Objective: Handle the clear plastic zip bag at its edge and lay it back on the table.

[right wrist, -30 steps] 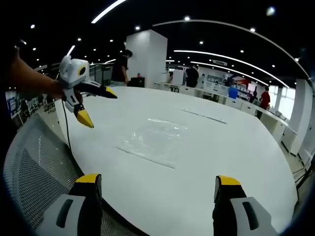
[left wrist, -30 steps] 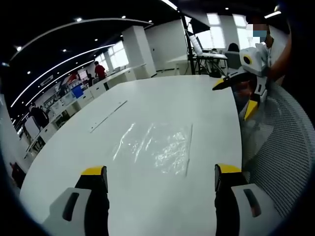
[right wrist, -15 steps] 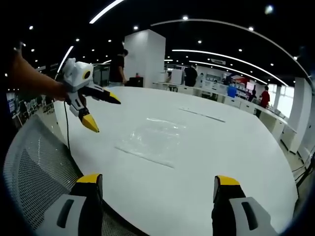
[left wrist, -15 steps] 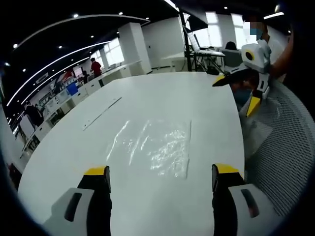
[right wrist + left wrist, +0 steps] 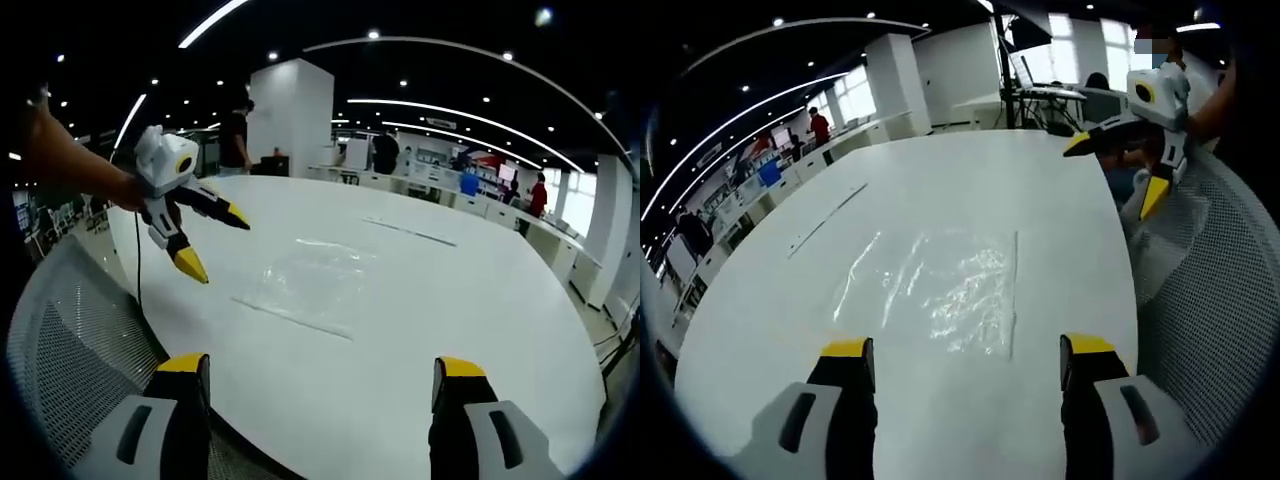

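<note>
Clear film bag (image 5: 940, 290) flat on table (image 5: 970, 180) — limp, light, slippery; I pinch zip edge (image 5: 1014, 290). Both grippers — left (image 5: 965, 350), right (image 5: 320, 370) — wide, empty.

A grey mesh chair (image 5: 1220, 290) stands against the white tabletop (image 5: 970, 180); beyond the tabletop rises a white pillar (image 5: 300, 115).

White table (image 5: 970, 180); perhaps open-plan office

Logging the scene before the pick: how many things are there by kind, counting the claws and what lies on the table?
Claws: 2, the left claw and the right claw, both open
Clear zip bags: 1, the clear zip bag flat on the white table
Tables: 1
Total: 4
</note>
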`<state>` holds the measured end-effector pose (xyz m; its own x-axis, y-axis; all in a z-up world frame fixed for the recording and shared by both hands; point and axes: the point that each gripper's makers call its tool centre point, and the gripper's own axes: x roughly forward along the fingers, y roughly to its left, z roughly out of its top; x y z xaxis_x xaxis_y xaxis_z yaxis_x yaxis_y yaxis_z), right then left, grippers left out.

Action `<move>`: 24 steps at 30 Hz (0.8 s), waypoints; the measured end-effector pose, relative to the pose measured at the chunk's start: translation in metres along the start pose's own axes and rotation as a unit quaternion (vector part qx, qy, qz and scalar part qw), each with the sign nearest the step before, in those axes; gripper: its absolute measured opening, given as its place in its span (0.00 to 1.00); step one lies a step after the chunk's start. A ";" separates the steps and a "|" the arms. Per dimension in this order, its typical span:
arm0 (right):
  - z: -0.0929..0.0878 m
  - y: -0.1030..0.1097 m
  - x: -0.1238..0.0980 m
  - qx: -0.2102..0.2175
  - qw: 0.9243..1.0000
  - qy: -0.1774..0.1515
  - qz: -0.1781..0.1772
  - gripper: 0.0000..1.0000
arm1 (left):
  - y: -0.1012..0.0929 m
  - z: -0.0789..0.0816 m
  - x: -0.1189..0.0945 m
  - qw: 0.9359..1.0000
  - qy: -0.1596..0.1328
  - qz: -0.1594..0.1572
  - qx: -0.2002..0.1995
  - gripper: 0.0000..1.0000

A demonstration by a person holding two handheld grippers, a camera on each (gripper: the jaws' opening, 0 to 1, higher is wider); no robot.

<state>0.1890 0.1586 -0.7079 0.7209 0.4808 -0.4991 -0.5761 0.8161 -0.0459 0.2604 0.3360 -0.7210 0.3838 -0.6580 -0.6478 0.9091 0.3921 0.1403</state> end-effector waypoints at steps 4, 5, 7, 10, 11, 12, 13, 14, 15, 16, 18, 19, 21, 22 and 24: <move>0.002 0.002 0.000 -0.001 1.000 -0.003 0.003 0.91 | -0.003 -0.005 0.004 1.000 0.011 -0.003 -0.001 0.71; 0.002 0.002 0.000 -0.002 1.000 -0.003 0.004 0.91 | -0.003 -0.006 0.005 1.000 0.013 -0.004 -0.002 0.70; 0.001 0.002 0.000 -0.002 1.000 -0.003 0.006 0.91 | -0.004 -0.008 0.008 1.000 0.018 -0.006 -0.001 0.69; 0.001 0.003 0.001 -0.003 1.000 -0.002 0.009 0.90 | -0.004 -0.010 0.011 1.000 0.025 -0.003 0.006 0.67; 0.001 0.004 0.001 -0.002 1.000 -0.003 0.010 0.90 | -0.005 -0.010 0.013 1.000 0.027 -0.005 0.008 0.66; 0.000 0.004 0.001 -0.002 1.000 -0.002 0.011 0.89 | -0.006 -0.009 0.015 1.000 0.028 -0.006 0.008 0.65; 0.000 0.004 0.001 -0.001 1.000 -0.002 0.011 0.89 | -0.007 -0.009 0.016 1.000 0.029 -0.007 0.010 0.64; 0.000 0.005 0.001 -0.002 1.000 -0.002 0.012 0.89 | -0.007 -0.009 0.017 0.999 0.029 -0.007 0.012 0.64; 0.000 0.005 0.001 -0.003 1.000 -0.001 0.014 0.89 | -0.007 -0.009 0.019 0.999 0.029 -0.007 0.013 0.64; 0.000 0.006 0.001 -0.003 1.000 0.000 0.014 0.89 | -0.007 -0.009 0.021 0.999 0.029 -0.008 0.012 0.63; -0.001 0.006 0.001 -0.003 1.000 0.001 0.015 0.89 | -0.007 -0.010 0.024 0.999 0.033 -0.010 0.013 0.61; -0.001 0.005 0.001 -0.003 1.000 0.001 0.014 0.89 | -0.008 -0.011 0.026 0.999 0.037 -0.013 0.015 0.60; -0.001 0.005 0.001 -0.003 1.000 0.001 0.013 0.89 | -0.009 -0.012 0.027 0.999 0.041 -0.019 0.019 0.57; -0.001 0.005 0.001 -0.003 1.000 0.001 0.013 0.89 | -0.009 -0.013 0.028 0.999 0.043 -0.019 0.022 0.57; -0.001 0.005 0.001 -0.003 1.000 0.001 0.012 0.89 | -0.007 -0.015 0.030 0.998 0.050 -0.021 0.024 0.55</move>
<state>0.1867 0.1629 -0.7097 0.7058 0.5003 -0.5014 -0.5958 0.8022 -0.0383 0.2627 0.3236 -0.7528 0.3300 -0.6041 -0.7254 0.9313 0.3337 0.1458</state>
